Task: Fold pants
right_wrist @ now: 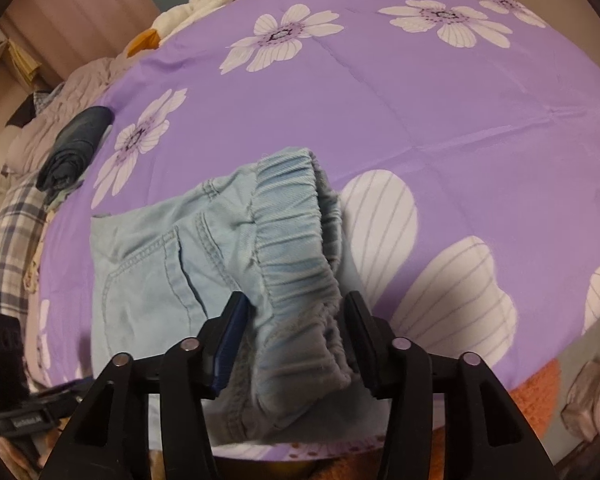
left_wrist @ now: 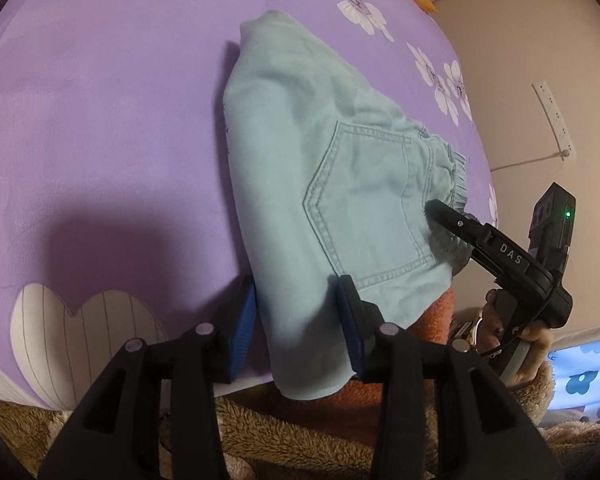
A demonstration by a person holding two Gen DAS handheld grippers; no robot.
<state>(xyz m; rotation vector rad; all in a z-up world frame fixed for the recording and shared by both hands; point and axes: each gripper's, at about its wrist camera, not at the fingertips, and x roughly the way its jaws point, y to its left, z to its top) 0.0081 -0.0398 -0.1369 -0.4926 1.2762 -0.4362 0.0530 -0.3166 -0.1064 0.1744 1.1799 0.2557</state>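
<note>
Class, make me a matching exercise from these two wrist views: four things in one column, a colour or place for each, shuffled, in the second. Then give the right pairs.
Things
1. pants
2. bedspread
3. elastic waistband
4. dark rolled garment

Descriptions
A. purple with white flowers
B. between the right gripper fingers
C. pale blue, back pocket facing up
D. at the bed's far left edge in the right wrist view

Pairs: 1-C, 2-A, 3-B, 4-D
</note>
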